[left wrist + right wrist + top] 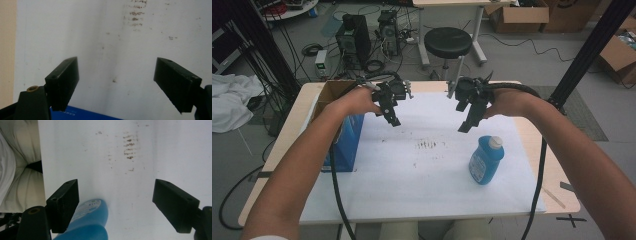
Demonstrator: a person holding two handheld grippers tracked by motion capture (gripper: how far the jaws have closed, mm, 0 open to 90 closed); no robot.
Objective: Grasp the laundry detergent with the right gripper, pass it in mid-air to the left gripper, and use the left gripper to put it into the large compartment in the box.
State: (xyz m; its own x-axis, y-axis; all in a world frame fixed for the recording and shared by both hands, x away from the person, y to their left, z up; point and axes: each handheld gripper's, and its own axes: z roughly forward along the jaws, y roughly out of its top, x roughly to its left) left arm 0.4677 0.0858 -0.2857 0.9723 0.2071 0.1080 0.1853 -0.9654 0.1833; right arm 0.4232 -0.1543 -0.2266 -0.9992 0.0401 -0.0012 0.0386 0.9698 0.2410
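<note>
Right now both grippers are hovering with jaws spread, grasping nothing. Bottle (486, 159) is lying on the sheet (422, 190), cap pointing away from the person, just below-right of the right gripper (465, 121); left gripper (393, 119) is well apart from bottle, so right looks nearer.

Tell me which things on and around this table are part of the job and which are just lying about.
Part of the job:
blue bottle
blue box
left tongs, open
right tongs, open
white sheet

Just lying about:
black stool
cardboard boxes
computer towers
white cloth
</note>
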